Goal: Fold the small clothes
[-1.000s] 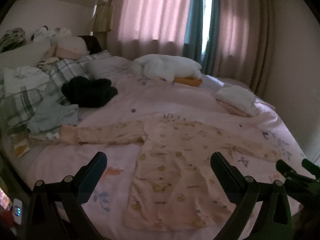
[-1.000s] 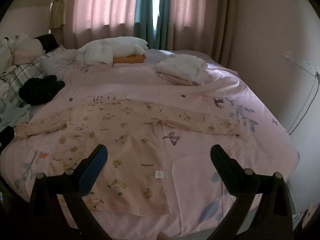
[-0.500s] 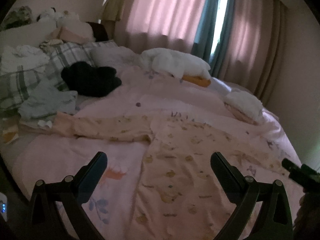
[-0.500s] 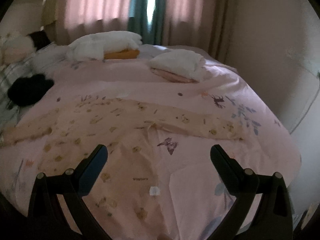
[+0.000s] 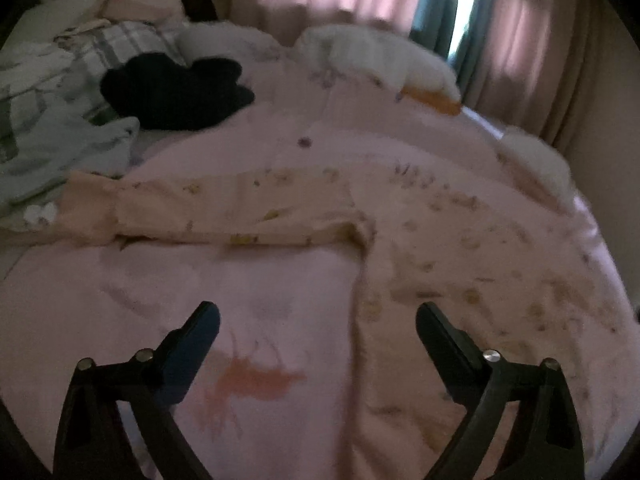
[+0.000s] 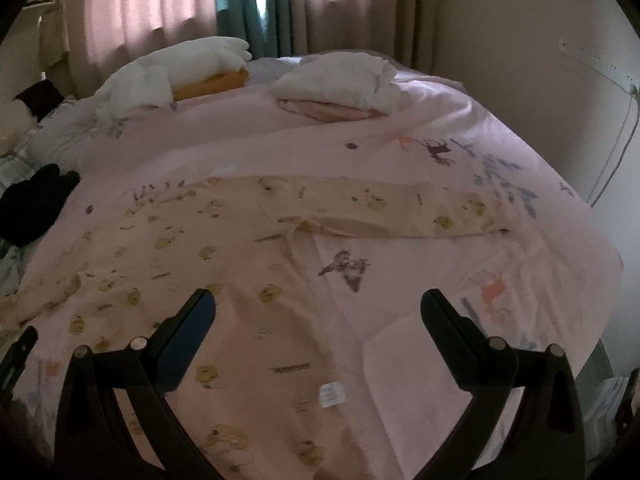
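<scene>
The small shirt [image 6: 224, 264] lay flat on the bed [image 6: 460, 152], spread in front of both grippers with its sleeves stretched to each side. It looked thin, light and soft, so it would likely sag and crease when lifted; a sleeve cuff or the hem corners seemed the best places to pinch. The left gripper [image 5: 318, 316] hung above the bed, jaws wide apart, holding nothing, the left sleeve [image 5: 224, 212] ahead of it. The right gripper [image 6: 318, 300] hung over the shirt's lower part, also wide apart and empty.
</scene>
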The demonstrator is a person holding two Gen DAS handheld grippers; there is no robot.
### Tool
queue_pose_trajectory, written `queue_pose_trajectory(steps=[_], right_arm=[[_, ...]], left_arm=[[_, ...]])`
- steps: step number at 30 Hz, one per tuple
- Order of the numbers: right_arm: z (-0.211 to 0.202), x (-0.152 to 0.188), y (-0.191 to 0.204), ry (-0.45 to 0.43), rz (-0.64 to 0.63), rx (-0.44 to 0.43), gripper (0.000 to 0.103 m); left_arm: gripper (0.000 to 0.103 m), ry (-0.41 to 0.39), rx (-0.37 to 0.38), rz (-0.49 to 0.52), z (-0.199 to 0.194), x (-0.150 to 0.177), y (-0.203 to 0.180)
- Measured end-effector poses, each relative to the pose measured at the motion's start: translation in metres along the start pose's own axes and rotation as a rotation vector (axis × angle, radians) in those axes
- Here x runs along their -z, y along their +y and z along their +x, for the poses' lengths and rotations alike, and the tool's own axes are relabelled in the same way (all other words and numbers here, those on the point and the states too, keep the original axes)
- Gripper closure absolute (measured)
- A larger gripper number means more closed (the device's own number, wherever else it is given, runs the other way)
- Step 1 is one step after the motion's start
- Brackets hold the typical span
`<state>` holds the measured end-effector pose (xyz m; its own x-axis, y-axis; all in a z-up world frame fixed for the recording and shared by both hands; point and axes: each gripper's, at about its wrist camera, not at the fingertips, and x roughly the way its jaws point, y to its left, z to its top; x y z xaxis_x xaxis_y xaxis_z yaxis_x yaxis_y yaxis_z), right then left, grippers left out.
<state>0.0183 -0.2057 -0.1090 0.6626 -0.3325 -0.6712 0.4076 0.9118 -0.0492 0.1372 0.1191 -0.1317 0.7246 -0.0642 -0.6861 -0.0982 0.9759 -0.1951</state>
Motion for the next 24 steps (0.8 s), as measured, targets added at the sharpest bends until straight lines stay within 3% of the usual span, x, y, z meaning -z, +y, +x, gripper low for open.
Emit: queue_pose_trajectory(steps=[2, 4, 7, 11, 12, 14, 15, 17, 20, 24], right_arm=[[0.002, 0.000, -0.011, -0.010, 0.002, 0.036, 0.000], [0.005, 0.001, -0.025, -0.003, 0.020, 0.055, 0.000], [0.008, 0.002, -0.048, 0.003, 0.057, 0.083, 0.000], [0.012, 0.005, -0.076, 0.009, 0.112, 0.094, 0.000], [0.013, 0.007, -0.079, 0.013, 0.118, 0.099, 0.000], [0.017, 0.011, -0.089, 0.022, 0.130, 0.116, 0.000], [0.019, 0.012, -0.095, 0.024, 0.135, 0.125, 0.000], [0.022, 0.013, -0.104, 0.020, 0.134, 0.133, 0.000], [0.031, 0.009, -0.122, 0.018, 0.129, 0.147, 0.001], [0.050, -0.007, -0.147, 0.009, 0.109, 0.151, 0.005]], left_arm=[[0.012, 0.028, 0.052, -0.024, 0.016, -0.004, 0.004], [0.016, 0.086, 0.148, -0.075, 0.035, -0.008, 0.008], [0.017, 0.176, 0.242, -0.137, 0.058, -0.008, 0.011], [0.018, 0.156, 0.266, -0.173, 0.065, -0.015, 0.008], [0.020, 0.167, 0.291, -0.175, 0.068, -0.018, 0.005], [0.038, 0.230, 0.360, -0.160, 0.081, -0.024, -0.006], [0.041, 0.257, 0.364, -0.132, 0.087, -0.026, -0.015], [0.058, 0.280, 0.296, -0.080, 0.094, -0.029, -0.023], [0.076, 0.288, 0.231, -0.079, 0.090, -0.029, -0.025], [0.080, 0.226, 0.240, -0.125, 0.083, -0.017, -0.014]])
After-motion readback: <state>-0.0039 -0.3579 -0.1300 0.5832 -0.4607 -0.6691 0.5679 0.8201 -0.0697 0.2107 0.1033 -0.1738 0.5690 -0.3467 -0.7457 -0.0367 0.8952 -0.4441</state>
